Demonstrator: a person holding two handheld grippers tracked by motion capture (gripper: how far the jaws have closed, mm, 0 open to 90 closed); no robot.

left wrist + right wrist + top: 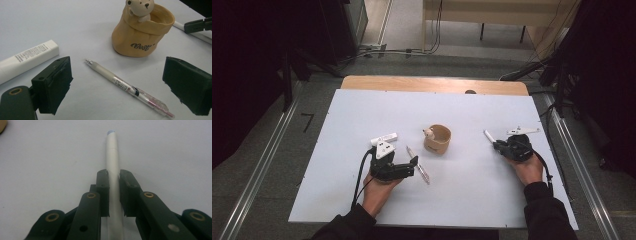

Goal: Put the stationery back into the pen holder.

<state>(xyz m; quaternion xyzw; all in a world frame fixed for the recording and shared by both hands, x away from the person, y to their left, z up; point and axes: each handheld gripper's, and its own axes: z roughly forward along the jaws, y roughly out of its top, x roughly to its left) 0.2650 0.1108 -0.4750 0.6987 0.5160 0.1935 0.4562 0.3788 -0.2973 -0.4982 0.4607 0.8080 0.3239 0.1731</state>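
On the white table, my right gripper (501, 146) (113, 176) is shut on a white pen (112, 160) (488, 136), whose tip points away past the jaws. A clear pen (125, 86) (417, 164) with a printed label lies flat between the wide-apart jaws of my left gripper (116, 86) (413, 164), which is open and touches nothing. A tan pouch-shaped holder (140, 35) (437, 138) with a small bear figure (140, 7) on its rim stands upright at the table's middle, just beyond the clear pen.
A white tube (26, 58) (383, 138) with small print lies left of my left gripper. The white tabletop (362, 110) ends at a wooden strip at the far edge; cables and dark stands surround the table.
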